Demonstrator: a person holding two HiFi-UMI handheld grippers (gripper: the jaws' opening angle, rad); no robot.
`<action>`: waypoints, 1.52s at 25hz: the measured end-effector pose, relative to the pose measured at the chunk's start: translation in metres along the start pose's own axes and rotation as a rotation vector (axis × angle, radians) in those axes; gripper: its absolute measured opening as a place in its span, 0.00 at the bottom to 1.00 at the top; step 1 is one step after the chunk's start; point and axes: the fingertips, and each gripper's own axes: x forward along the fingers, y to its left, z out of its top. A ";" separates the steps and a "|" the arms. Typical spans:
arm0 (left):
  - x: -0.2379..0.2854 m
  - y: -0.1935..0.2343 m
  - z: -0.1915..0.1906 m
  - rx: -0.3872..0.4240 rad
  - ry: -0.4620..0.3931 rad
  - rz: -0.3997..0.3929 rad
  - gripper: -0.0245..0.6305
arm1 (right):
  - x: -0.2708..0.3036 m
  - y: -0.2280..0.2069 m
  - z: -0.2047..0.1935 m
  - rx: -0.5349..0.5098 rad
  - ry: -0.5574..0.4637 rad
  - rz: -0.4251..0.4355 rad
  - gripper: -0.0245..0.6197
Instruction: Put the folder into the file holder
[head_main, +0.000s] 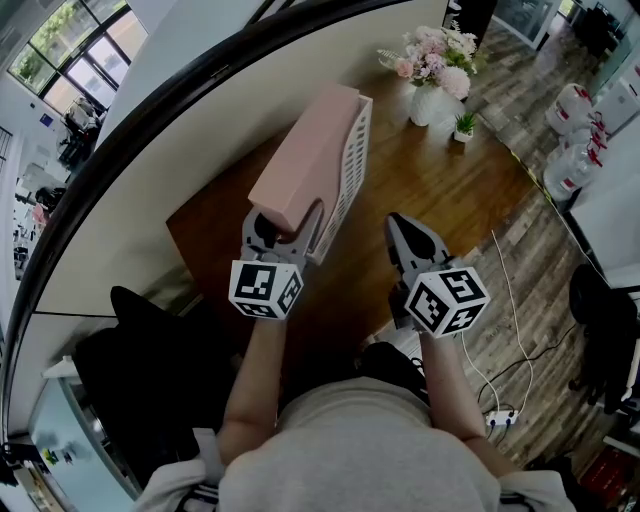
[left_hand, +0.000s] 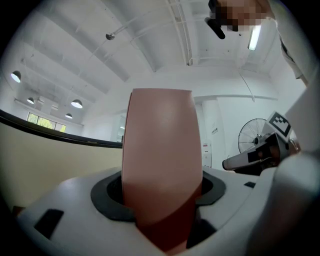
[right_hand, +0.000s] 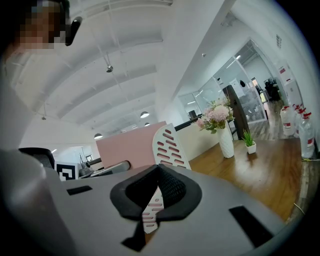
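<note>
Upper centre, the pink folder (head_main: 303, 162) in the white file holder (head_main: 353, 165) is clamped by the left gripper (head_main: 285, 232); the right gripper (head_main: 402, 232) is closed, empty.

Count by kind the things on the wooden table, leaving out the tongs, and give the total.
pink folder: 1
white file holder: 1
vase of flowers: 1
small potted plant: 1
Total: 4
</note>
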 end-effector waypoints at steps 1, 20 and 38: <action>0.000 0.000 -0.001 0.001 -0.001 -0.001 0.51 | 0.000 -0.001 -0.001 0.001 0.003 -0.002 0.05; -0.001 -0.005 -0.011 -0.081 0.048 -0.031 0.61 | -0.002 0.016 -0.011 -0.014 0.023 0.019 0.05; -0.035 -0.009 0.008 -0.126 -0.001 0.059 0.72 | -0.019 0.036 0.000 -0.067 0.003 0.060 0.05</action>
